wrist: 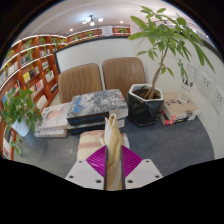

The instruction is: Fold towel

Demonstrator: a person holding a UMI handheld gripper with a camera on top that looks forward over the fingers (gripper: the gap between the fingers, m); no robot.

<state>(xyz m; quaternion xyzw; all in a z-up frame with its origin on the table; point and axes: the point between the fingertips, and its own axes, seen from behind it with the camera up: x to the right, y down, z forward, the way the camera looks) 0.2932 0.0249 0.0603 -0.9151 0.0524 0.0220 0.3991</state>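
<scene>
Gripper view: low in the centre of the frame the gripper [112,165] has its two fingers pressed in on a bunched fold of beige towel [113,140], the magenta pads [100,160] showing on either side of the cloth, which rises upright from between them. Above the fingers, mid-frame, a stack of folded textiles [96,105] lies on the grey table [175,145]. A potted plant [160,60] stands at right, two tan chairs [100,80] behind, and bookshelves [30,65] at upper left.
</scene>
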